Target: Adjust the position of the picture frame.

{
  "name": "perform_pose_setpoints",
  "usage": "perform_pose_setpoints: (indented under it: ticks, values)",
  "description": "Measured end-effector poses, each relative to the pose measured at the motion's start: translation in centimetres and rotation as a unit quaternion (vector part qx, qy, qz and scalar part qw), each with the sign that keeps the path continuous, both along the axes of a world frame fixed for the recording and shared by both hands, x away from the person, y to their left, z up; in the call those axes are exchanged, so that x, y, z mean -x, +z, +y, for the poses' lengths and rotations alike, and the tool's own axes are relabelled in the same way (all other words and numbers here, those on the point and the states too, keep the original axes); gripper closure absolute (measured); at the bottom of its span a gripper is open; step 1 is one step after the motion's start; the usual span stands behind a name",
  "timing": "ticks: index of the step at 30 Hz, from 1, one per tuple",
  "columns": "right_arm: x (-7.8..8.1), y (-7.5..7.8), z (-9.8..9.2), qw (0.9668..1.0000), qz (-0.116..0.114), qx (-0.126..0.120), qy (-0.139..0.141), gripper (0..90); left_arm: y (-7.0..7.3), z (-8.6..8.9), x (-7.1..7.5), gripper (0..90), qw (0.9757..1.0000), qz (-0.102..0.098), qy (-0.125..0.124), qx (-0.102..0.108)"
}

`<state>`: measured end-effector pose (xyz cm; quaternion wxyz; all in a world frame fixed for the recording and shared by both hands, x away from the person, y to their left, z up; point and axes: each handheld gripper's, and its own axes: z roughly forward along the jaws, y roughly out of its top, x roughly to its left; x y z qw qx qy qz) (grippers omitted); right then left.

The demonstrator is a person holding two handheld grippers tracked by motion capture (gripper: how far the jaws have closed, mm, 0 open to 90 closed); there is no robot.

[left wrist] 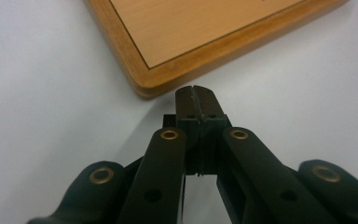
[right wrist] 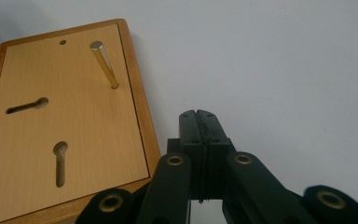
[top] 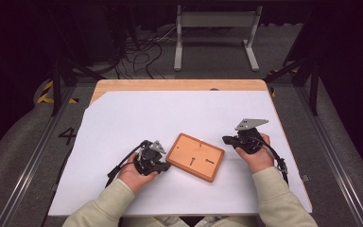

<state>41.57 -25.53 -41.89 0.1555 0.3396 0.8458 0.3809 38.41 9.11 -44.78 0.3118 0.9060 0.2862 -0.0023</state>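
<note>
Board: wooden board [top: 195, 156], centre of frame, flat on white bench [top: 123, 123].
Peg: brass peg [right wrist: 104, 64], upright in board.
Left gripper [top: 163, 166]: fingers clenched, empty, at board's left corner.
Right gripper [top: 227, 140]: fingers clenched, empty, just right of board.

Both forearms reach in low, sleeves cream. Left gripper [top: 163, 166] points right, fingers [left wrist: 188, 100] pressed together; right gripper [top: 228, 140] points left, fingers [right wrist: 190, 122] closed tight too, nothing between them.

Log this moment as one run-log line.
left gripper: shut, empty, tips at wooden board corner | right gripper: shut, empty, beside board | brass peg: upright in board
</note>
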Motion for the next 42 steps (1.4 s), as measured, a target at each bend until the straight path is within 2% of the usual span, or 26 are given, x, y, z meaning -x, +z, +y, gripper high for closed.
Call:
perform_pose_setpoints:
  ticks: [4, 7, 8, 13, 17, 18, 19, 22, 23, 25, 27, 28, 30, 34, 35, 39, 42]
  values:
    - [-0.2, -0.4, 0.2, 1.0, 0.008, 0.005, 0.001, 90.0, -0.1, -0.1, -0.3, 89.8, 0.9999, 0.002, 0.008, 0.007]
    - [-0.4, -0.8, 0.3, 0.9997, 0.019, 0.014, 0.0, 90.0, -0.1, -0.5, -0.8, 89.8, 0.9998, -0.009, 0.017, 0.004]
    - [-0.5, -0.9, 0.3, 0.9996, 0.022, 0.016, -0.001, 90.0, -0.1, -0.8, -1.1, 89.8, 0.9995, -0.021, 0.023, 0.001]
    - [-0.5, -1.2, 0.0, 0.9991, 0.035, 0.022, -0.011, 90.0, -0.3, -1.7, -1.9, 89.8, 0.9984, -0.037, 0.042, 0.011]
    - [-0.3, -1.8, -0.2, 0.9973, 0.061, 0.038, -0.013, 90.0, 0.3, -1.0, -1.5, 89.1, 0.998, -0.044, 0.042, 0.02]
    - [-0.3, -1.8, -0.2, 0.9973, 0.061, 0.038, -0.013, 90.0, 0.3, -1.0, -1.5, 88.6, 0.998, -0.044, 0.042, 0.02]
    - [0.0, -2.1, -0.1, 0.9963, 0.073, 0.045, -0.005, 90.0, 0.7, -0.5, -1.3, 88.3, 0.9978, -0.047, 0.041, 0.023]
    - [0.5, -1.8, 0.1, 0.9952, 0.068, 0.07, -0.004, 90.0, 1.0, 0.0, -1.0, 87.5, 0.9976, -0.049, 0.041, 0.026]
    - [0.5, -1.8, 0.1, 0.9952, 0.068, 0.07, -0.004, 90.0, 1.1, 0.3, -0.8, 87.5, 0.9975, -0.051, 0.042, 0.027]
    - [1.0, -1.8, 0.6, 0.994, 0.086, 0.065, 0.017, 90.0, 1.2, 0.8, -0.7, 87.3, 0.9973, -0.053, 0.043, 0.029]
    - [1.8, -1.7, 1.5, 0.9924, 0.088, 0.077, 0.037, 90.0, 1.5, 1.6, -0.5, 87.0, 0.9969, -0.053, 0.049, 0.032]
    - [1.8, -1.7, 1.5, 0.9924, 0.088, 0.077, 0.037, 90.0, 1.5, 1.6, -0.5, 86.7, 0.9969, -0.053, 0.049, 0.032]
    - [2.6, -1.7, 2.5, 0.9897, 0.094, 0.09, 0.059, 90.0, 1.6, 2.3, -0.5, 86.6, 0.9962, -0.054, 0.057, 0.037]
    - [3.5, -1.7, 4.4, 0.9861, 0.098, 0.098, 0.092, 90.0, 1.9, 3.6, -0.6, 86.6, 0.9946, -0.05, 0.077, 0.049]
    - [3.5, -1.7, 4.4, 0.9861, 0.098, 0.098, 0.092, 90.0, 1.9, 3.6, -0.6, 86.6, 0.9946, -0.05, 0.077, 0.049]
    - [4.1, -1.8, 6.3, 0.982, 0.096, 0.102, 0.127, 90.0, 2.0, 3.9, 0.1, 86.8, 0.995, -0.051, 0.071, 0.049]
    - [4.5, -2.0, 7.9, 0.9801, 0.082, 0.103, 0.149, 90.0, 1.8, 3.8, 0.7, 87.1, 0.9963, -0.05, 0.054, 0.045]
